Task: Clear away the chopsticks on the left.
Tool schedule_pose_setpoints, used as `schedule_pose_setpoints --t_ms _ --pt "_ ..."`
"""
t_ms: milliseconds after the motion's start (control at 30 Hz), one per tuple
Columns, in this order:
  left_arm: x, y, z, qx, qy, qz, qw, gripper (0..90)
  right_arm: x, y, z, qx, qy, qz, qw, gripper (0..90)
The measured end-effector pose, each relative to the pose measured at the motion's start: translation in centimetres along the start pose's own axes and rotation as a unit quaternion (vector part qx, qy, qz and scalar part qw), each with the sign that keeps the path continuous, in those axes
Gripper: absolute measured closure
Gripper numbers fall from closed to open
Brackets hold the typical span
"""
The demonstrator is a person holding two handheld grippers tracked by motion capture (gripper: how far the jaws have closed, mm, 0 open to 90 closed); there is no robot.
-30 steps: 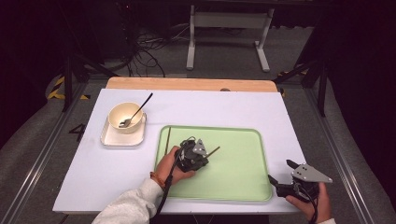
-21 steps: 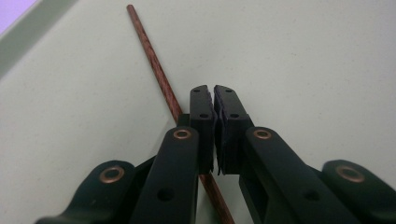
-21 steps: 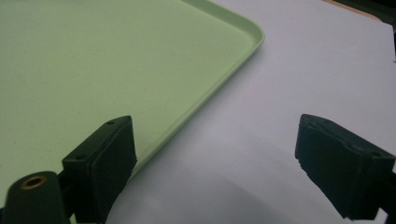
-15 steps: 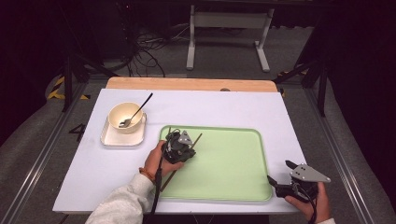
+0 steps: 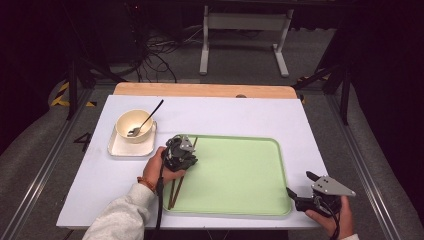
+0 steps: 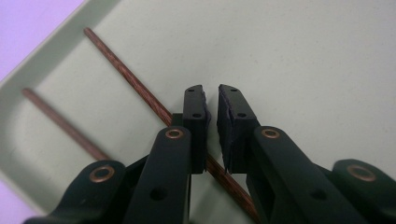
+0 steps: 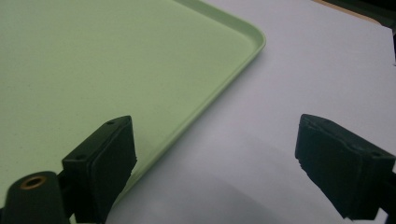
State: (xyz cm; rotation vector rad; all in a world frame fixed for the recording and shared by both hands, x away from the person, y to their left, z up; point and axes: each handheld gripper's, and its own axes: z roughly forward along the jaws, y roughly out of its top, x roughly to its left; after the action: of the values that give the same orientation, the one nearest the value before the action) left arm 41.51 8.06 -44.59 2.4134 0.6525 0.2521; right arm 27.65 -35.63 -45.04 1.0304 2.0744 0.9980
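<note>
The left gripper hovers over the left end of the green tray, pointing down at it. In the left gripper view its jaws stand nearly together with a thin slit between them, and they have just been opening a little. One brown chopstick runs on the slant beneath the jaws, lying on the tray floor; the pads do not appear to press on it. The second chopstick lies alongside it, closer to the tray's rim, and the two are a little apart. In the high view the pair of chopsticks lies along the tray's left edge.

The right gripper rests at the near right corner of the white tabletop, just off the tray's corner, its jaws spread wide and holding nothing.

On the far left stands a cream bowl with a spoon in it, set on a small square plate, well apart from the tray.
</note>
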Motion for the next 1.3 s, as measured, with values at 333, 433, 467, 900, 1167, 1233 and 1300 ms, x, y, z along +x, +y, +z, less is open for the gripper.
schedule_pose_setpoints --t_ms 333,433,467,900,1167,1233,1300 --pt "1.0 -2.3 -1.1 -0.026 0.005 -0.019 0.9995 82.0 0.1 0.0 0.2 0.005 0.004 -0.003 1.0 12.7" --pt "1.1 -2.7 -1.3 -0.027 0.01 -0.018 0.9994 82.1 0.1 0.0 0.2 0.006 0.004 -0.003 1.0 12.7" --pt "1.1 -2.9 -1.4 -0.03 0.007 -0.023 0.9993 82.1 0.2 0.0 0.2 0.005 0.004 -0.003 1.0 12.7" --pt "1.1 -3.7 -1.7 -0.058 0.002 -0.033 0.9978 81.5 0.1 0.0 0.2 0.004 0.005 -0.002 1.0 12.7" --pt "0.2 -3.5 -2.8 -0.075 0.015 -0.003 0.9971 80.9 0.2 0.1 0.0 -0.001 0.01 -0.006 0.9999 12.6" --pt "-0.1 -3.4 -3.2 -0.077 0.024 0.01 0.9967 80.7 0.2 0.1 0.0 -0.002 0.009 -0.005 0.9999 12.6" --pt "-0.4 -3.4 -3.7 -0.09 0.024 0.019 0.9955 79.5 0.1 0.2 0.0 -0.002 0.008 -0.003 1.0 12.6"
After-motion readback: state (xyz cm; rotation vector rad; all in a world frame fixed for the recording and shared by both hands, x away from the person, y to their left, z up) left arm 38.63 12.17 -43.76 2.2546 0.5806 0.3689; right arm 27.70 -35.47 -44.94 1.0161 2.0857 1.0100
